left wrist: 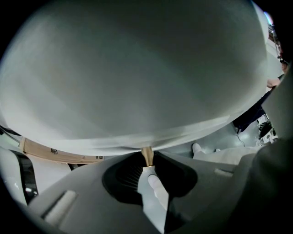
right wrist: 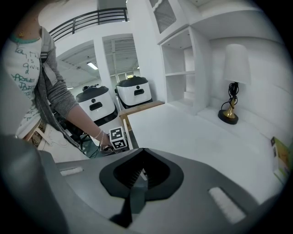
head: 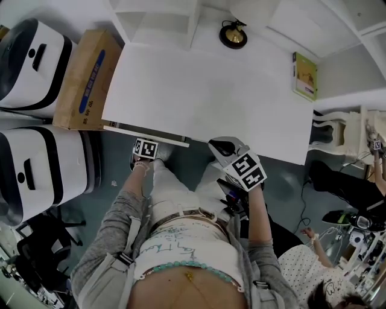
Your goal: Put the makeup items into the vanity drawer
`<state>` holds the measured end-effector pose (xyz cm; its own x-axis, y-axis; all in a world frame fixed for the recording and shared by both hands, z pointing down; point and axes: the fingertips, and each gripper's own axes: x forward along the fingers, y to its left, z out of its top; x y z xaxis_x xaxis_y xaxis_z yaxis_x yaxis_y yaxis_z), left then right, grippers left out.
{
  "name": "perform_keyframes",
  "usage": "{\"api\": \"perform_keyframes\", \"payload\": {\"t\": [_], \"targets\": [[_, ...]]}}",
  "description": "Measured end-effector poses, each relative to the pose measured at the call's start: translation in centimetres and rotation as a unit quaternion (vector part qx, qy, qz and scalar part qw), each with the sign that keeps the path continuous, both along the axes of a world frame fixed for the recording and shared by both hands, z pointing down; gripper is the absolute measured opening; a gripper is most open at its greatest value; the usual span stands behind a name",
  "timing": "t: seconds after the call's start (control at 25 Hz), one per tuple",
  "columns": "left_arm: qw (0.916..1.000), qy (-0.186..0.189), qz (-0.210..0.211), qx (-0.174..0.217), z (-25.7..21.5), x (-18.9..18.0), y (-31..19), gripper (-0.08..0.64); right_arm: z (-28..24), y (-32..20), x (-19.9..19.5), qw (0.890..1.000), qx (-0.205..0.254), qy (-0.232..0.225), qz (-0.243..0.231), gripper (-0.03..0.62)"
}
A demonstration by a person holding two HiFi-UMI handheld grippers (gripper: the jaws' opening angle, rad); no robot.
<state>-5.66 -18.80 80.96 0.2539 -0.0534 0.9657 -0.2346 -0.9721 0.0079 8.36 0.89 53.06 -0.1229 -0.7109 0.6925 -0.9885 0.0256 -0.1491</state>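
The white vanity table [head: 205, 96] fills the middle of the head view. Its drawer front [head: 148, 133] shows as a narrow strip under the left part of the front edge. My left gripper [head: 145, 149] is at that strip, pointing steeply down. In the left gripper view it [left wrist: 147, 161] is shut on a small gold drawer knob [left wrist: 147, 154] under the white front [left wrist: 137, 91]. My right gripper [head: 224, 146] hovers at the table's front edge to the right, shut [right wrist: 139, 176], nothing between its jaws. A yellow-green box [head: 305, 75] lies at the table's right edge.
A black and gold lamp [head: 233, 34] stands at the table's back beside white shelves [head: 163, 18]. A cardboard box [head: 87, 78] and two white machines [head: 33, 166] stand left of the table. A white chair [head: 338, 130] and another person [head: 313, 271] are to the right.
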Motion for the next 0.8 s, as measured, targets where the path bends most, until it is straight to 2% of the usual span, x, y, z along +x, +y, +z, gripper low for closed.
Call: {"api": "perform_keyframes", "payload": {"t": [0.8], "targets": [[1.0000,0.004,0.001,0.003,-0.1,2.5,-1.3,0.081,-0.2,2.2,1.8,0.999,-0.012,0.021,0.043,0.029]]}}
